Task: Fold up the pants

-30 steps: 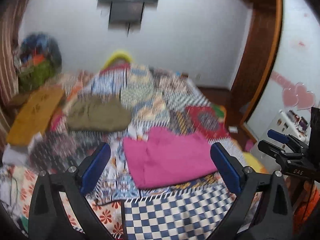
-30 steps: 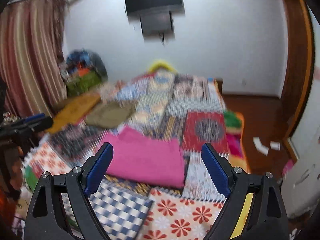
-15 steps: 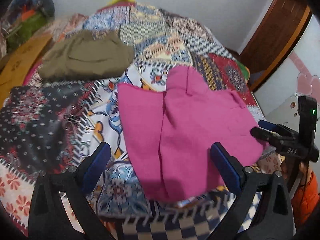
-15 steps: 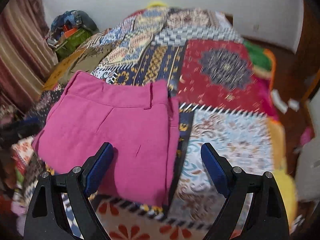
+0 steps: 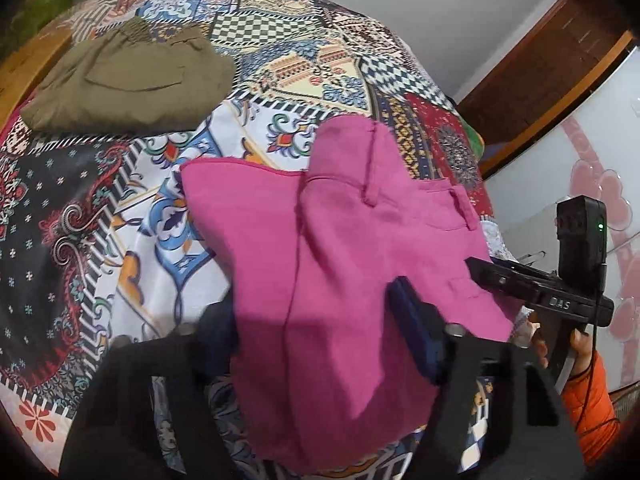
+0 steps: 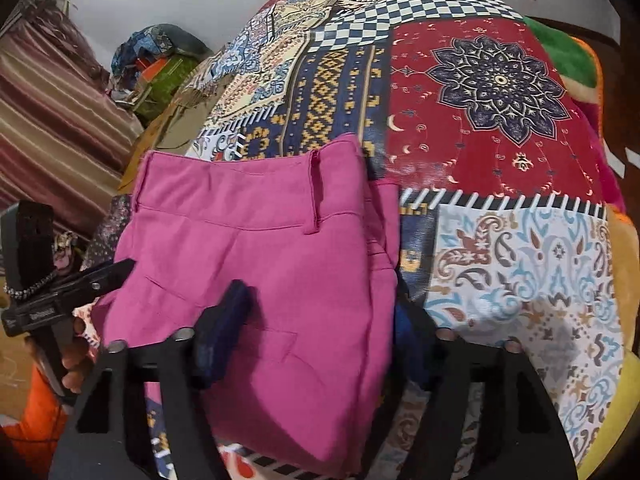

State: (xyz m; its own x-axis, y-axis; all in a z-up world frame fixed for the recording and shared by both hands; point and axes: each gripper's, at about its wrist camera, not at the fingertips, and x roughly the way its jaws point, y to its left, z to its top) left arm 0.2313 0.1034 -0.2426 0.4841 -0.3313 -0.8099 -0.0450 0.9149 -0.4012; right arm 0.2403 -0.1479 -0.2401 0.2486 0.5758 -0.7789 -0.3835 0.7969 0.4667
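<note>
The pink pants [image 5: 344, 264] lie folded on the patchwork bedspread [image 5: 280, 68], and every place here is given from them. The left gripper [image 5: 316, 336] is at their near edge with its two blue pads spread wide: one finger [image 5: 416, 336] rests on top of the pink cloth, and the other is at the left border of the cloth, partly hidden behind it. The fingers are not pressed together on the cloth. The right gripper [image 6: 316, 336] is at the near edge of the pants [image 6: 260, 280] too, also spread wide, with one blue pad [image 6: 220, 336] on top of the cloth and the other at the right border, partly covered by it. In the left wrist view, the right gripper [image 5: 536, 292] shows at the right side of the pants, near the waistband with its belt loops. A folded olive garment [image 5: 124, 84] lies well apart from the pants, beyond them and to the left, on the same bedspread. A striped curtain [image 6: 48, 120] hangs far to the left of the pants.
</note>
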